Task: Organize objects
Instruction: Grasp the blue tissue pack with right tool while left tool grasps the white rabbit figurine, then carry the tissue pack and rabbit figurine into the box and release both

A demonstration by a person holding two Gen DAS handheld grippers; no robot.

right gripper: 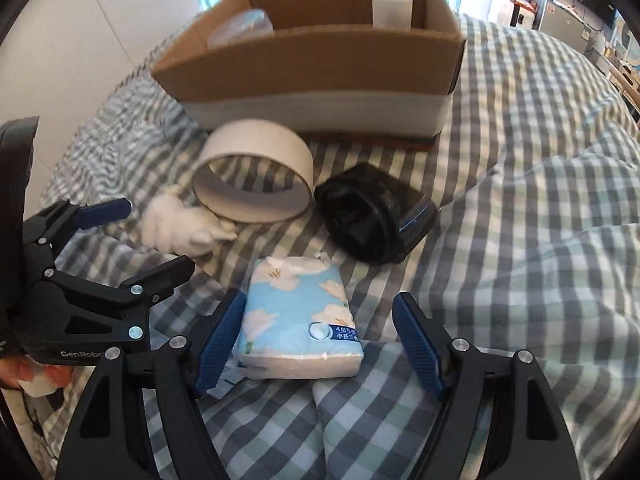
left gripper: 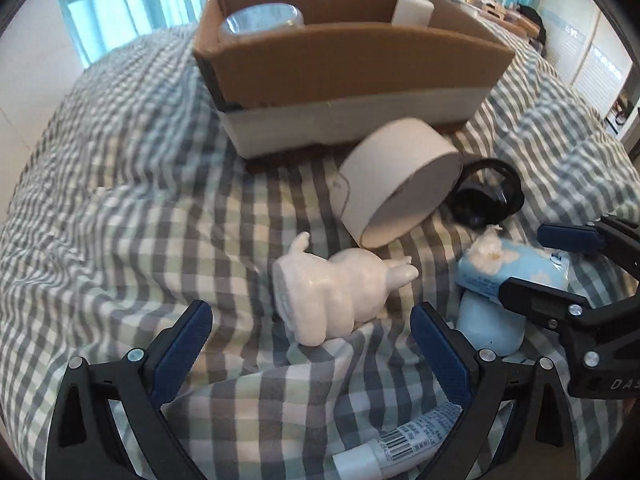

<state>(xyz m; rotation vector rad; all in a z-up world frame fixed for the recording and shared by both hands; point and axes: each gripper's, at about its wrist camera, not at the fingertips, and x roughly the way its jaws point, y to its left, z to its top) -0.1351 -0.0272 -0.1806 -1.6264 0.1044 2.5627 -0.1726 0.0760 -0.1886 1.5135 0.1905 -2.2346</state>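
A white ceramic rabbit [left gripper: 340,292] lies on its side on the checked bedspread, just ahead of my open, empty left gripper [left gripper: 312,344]; it also shows in the right wrist view [right gripper: 180,228]. A blue flowered tissue pack [right gripper: 298,320] lies between the fingers of my open right gripper [right gripper: 320,336], not clamped; it shows in the left view [left gripper: 508,268] with the right gripper [left gripper: 560,264] around it. A white tape ring [left gripper: 400,180] [right gripper: 252,172] and a black object [right gripper: 376,216] [left gripper: 486,192] lie before the cardboard box [left gripper: 352,60] [right gripper: 312,60].
The box holds a clear plastic container [left gripper: 262,20] and a white cylinder [right gripper: 392,4]. A white tube with a barcode [left gripper: 400,444] lies under my left gripper. A pale blue object [left gripper: 488,324] sits beneath the tissue pack. Furniture stands beyond the bed at right.
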